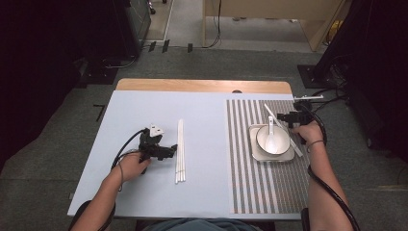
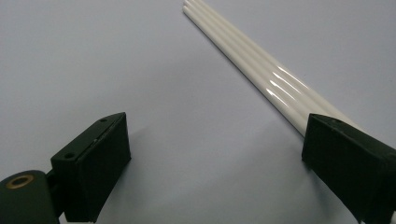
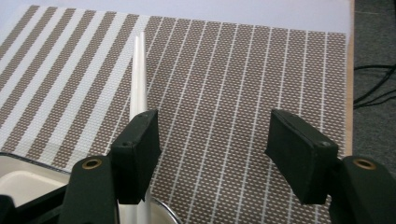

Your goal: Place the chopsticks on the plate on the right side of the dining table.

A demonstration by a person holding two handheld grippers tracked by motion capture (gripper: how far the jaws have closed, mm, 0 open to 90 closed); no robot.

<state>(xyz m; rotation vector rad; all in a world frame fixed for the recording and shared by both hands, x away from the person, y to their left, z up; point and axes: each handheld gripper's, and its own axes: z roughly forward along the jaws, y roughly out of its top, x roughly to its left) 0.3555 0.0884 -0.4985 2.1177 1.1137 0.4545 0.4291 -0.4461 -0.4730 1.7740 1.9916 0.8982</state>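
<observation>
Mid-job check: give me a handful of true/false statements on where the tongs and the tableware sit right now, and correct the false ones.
1. The left tongs are open, gripping nothing. True.
2. The white chopsticks by the left tongs lie on the striped placemat. False: they lie on the plain blue table cover; the striped placemat is at the right.
3. A white spoon rests in the bowl. True.
4. The bowl sits straight on the placemat. False: it sits on a square white plate.
5. The right tongs are shut on a chopstick. False: they are open above the placemat; a white chopstick lies by one jaw, ungripped.
</observation>
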